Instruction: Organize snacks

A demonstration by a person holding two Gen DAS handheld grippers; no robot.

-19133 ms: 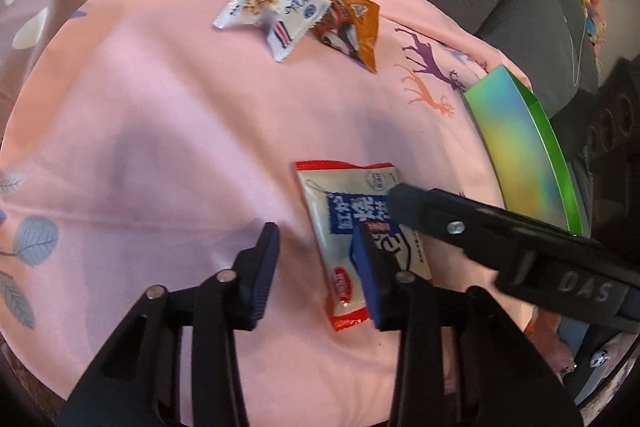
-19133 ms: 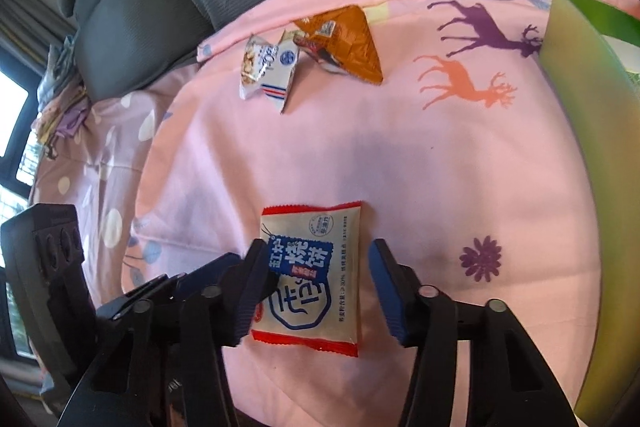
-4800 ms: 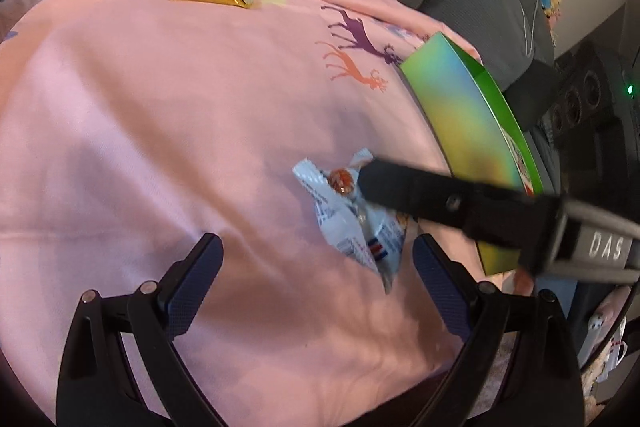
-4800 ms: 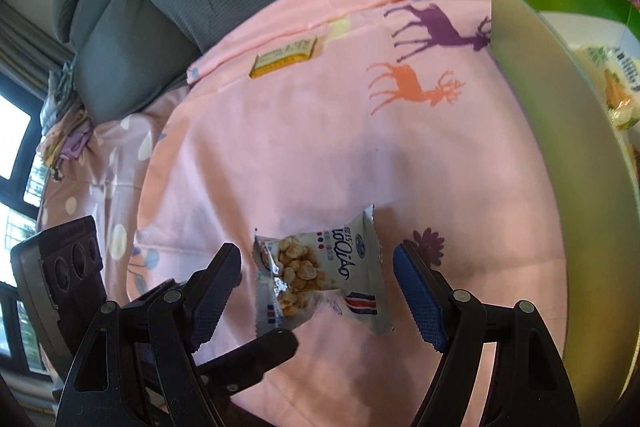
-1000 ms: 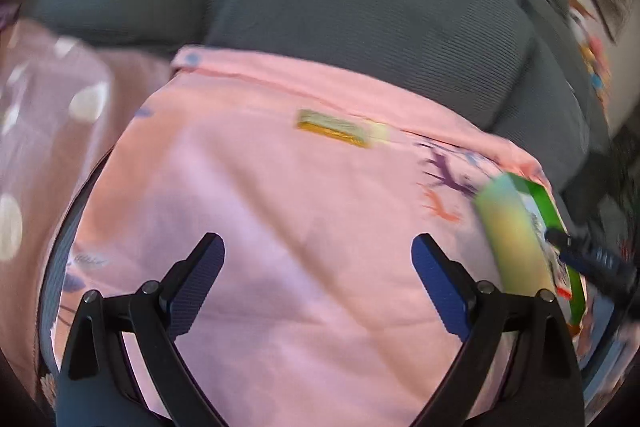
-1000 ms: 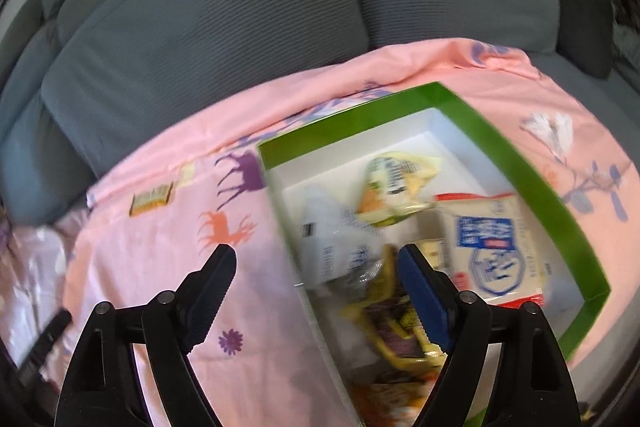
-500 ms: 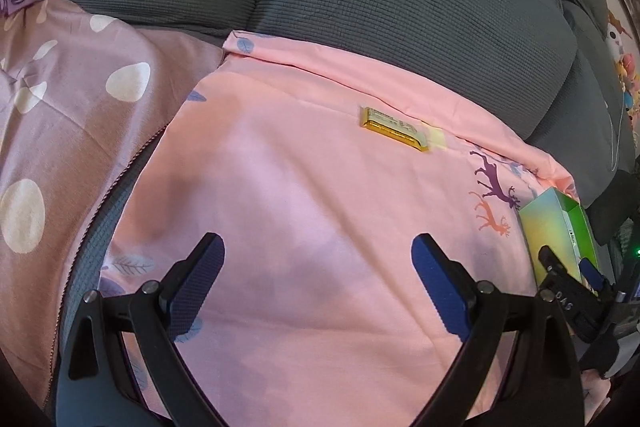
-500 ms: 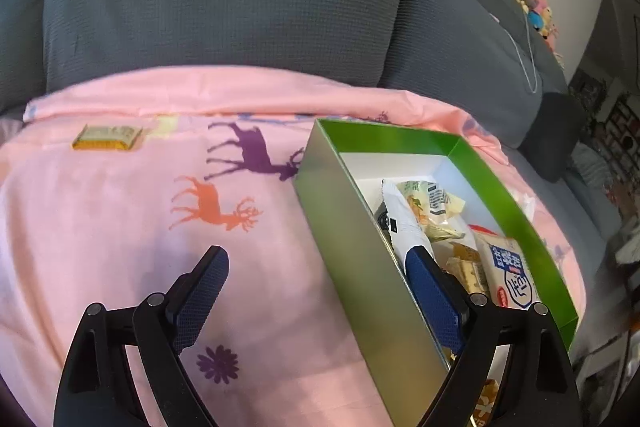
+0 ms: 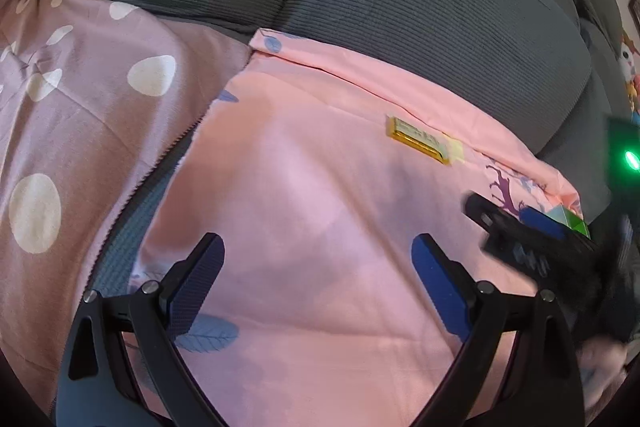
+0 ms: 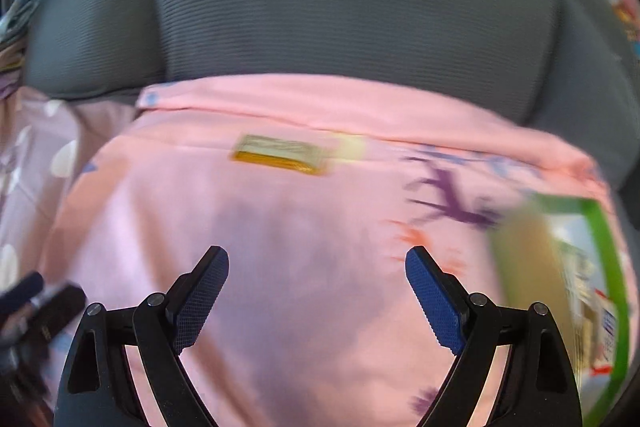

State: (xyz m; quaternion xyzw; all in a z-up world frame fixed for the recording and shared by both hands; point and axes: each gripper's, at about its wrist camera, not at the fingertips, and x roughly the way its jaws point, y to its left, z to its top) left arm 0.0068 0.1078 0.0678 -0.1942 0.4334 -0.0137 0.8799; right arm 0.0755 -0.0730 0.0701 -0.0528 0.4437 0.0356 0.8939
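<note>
Blurred and cut-off parts

Right wrist view smeared throughout: green box [image 10: 600, 267] cropped at right edge, contents unreadable; yellow snack bar [image 10: 280, 153] print illegible. In left wrist view, right gripper [image 9: 520, 231] blurred, covering most of box.

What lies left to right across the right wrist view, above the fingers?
Purple polka-dot sheet → yellow snack bar → purple deer print → green snack box.
</note>
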